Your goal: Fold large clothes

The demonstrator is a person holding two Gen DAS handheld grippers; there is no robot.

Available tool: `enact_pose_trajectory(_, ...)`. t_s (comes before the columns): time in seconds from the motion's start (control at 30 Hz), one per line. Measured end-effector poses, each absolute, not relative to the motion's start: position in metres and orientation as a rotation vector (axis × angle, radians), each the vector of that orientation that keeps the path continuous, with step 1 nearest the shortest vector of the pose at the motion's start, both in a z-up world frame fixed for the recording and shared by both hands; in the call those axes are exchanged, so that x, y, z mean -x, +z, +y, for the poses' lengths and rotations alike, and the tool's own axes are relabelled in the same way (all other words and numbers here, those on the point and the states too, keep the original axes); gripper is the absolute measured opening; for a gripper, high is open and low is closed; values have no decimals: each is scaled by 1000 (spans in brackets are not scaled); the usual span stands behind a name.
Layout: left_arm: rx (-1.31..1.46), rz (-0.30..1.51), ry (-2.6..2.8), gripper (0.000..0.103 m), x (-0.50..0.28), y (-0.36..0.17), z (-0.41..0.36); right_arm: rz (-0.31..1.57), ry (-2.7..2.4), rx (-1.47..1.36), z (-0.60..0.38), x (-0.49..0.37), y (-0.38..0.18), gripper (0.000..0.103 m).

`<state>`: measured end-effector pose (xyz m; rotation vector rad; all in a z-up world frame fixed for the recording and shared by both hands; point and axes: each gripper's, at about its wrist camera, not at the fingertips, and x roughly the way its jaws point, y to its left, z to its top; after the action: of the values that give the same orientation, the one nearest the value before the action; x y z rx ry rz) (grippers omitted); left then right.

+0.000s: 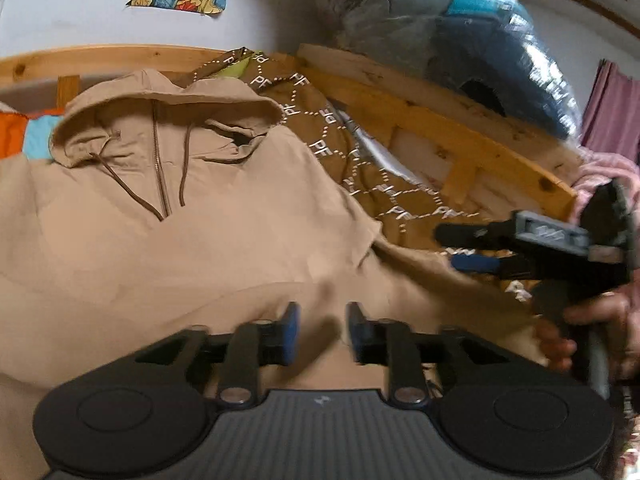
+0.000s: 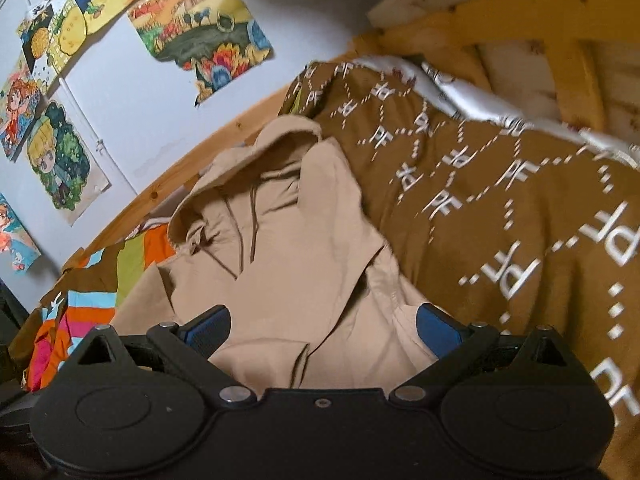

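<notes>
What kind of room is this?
Probably a bedroom, maybe a child's: a wooden bed frame, a brown patterned blanket with a tan hoodie on it, and cartoon pictures on the wall.

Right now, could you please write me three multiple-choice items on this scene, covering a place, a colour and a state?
1. Where does the tan hoodie lie?
A. on the brown lettered blanket
B. on a chair
C. on the floor

2. What colour are the hoodie's drawstrings?
A. white
B. dark brown
C. red

3. How do the right gripper jaws stand?
A. shut on a sleeve
B. shut on nothing
C. wide open

Answers: 1 A, the blanket shows beside and under it; 2 B, dark cords hang by the zip; 3 C, the blue pads stand far apart over the cloth.
</notes>
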<state>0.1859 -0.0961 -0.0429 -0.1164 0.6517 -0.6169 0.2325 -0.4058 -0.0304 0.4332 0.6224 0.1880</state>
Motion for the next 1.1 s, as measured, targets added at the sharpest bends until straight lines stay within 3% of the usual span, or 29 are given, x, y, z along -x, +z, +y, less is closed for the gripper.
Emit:
enact_pose_trajectory(0.03,131,648,-620,63,-182,-40,-91,637,196,-436,-403,-235,-32,100)
enact_pose_trajectory(0.07,147,641,-624,71,-178,-36,-87,653,203,-437,-399,-238,-34,100)
enact_pose_trajectory(0.23,172,622,-588,74,-160,-15,-58,727,216,-339,-372,-251,-47,96)
enact_pose_trajectory(0.33,161,625,-459,74,-156,-8,-34,732,201,-194,-349,-256,-49,79)
enact_pose_trajectory(0.47,167,658,-184,76,-164,-9,14,680,258,-21,-324,-252,-45,79)
enact_pose_trajectory(0.67,216,723,116,77,-204,-29,88,793,306,-20,-315,-282,-63,77)
enact_pose_trajectory(0.73,198,740,158,77,-219,-34,101,841,296,-56,-317,-292,-73,65)
enact_pose_trajectory(0.8,189,744,181,77,-234,-36,105,846,314,-55,-315,-293,-76,29)
enact_pose_trajectory(0.83,201,744,183,77,-239,-35,107,846,329,-34,-313,-292,-75,24)
enact_pose_trajectory(0.87,218,742,183,77,-244,-35,109,832,350,-21,-312,-288,-73,10)
enact_pose_trajectory(1.1,221,725,167,77,-265,-36,99,530,224,90,-328,-252,-17,5)
